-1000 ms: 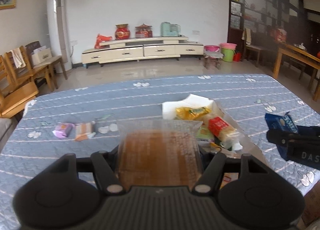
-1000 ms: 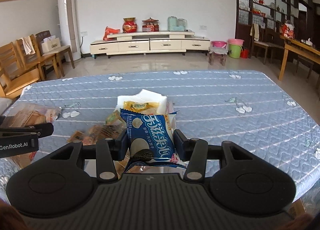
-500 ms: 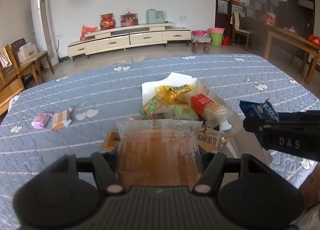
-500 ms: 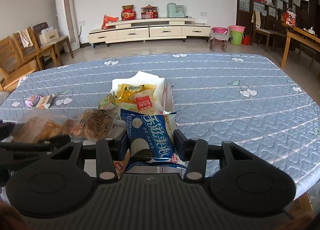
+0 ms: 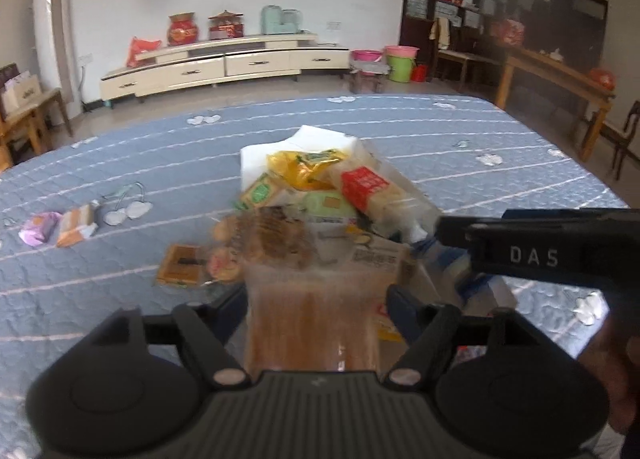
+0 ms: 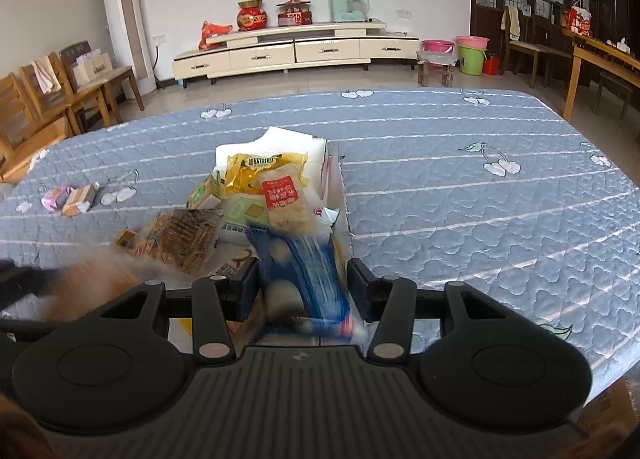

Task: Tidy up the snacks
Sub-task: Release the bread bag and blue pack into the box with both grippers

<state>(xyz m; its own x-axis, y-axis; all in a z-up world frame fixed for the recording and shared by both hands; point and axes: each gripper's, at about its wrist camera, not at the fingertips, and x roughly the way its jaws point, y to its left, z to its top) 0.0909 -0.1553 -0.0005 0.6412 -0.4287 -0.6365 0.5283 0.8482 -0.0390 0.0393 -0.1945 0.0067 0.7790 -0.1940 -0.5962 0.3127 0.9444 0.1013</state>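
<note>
- Between the fingers of the left tongs [image 5: 314, 299], held closed on it, sits a clear packet of brown pastry [image 5: 312, 323], smeared by motion.
- Right tongs [image 6: 302, 287] are likewise closed narrow on a blue biscuit packet [image 6: 304, 271]. Half a second ago it stood upright and sharp. Now it leans and is so blurred that its white print cannot be read.
- White letters "DAS" show on the side of the right tongs as they cross the right of the left wrist view, lower against the snack pile than before.
- Just beyond both tongs is the white box [image 6: 332, 179], lying on the table [image 6: 460, 199] and heaped with snacks. Both tongs have come nearer to it.
- Inside the box, a packet with a red label [image 6: 282, 199] lies over a pale green packet [image 5: 330, 205], and a yellow packet [image 6: 260, 171] is at the far end. Their writing is too small to read.
- A brown lattice-printed packet [image 6: 188, 235] lies at the box's left side, close by the pastry packet.
- Well apart to the left, a purple sweet [image 5: 38, 227] and an orange packet [image 5: 76, 221] lie side by side on the blue quilted cover, where they were before.
- Against the far wall stand a cream TV cabinet [image 6: 296, 49] carrying a red jar [image 6: 251, 15], and a white tower air conditioner [image 6: 126, 15].
</note>
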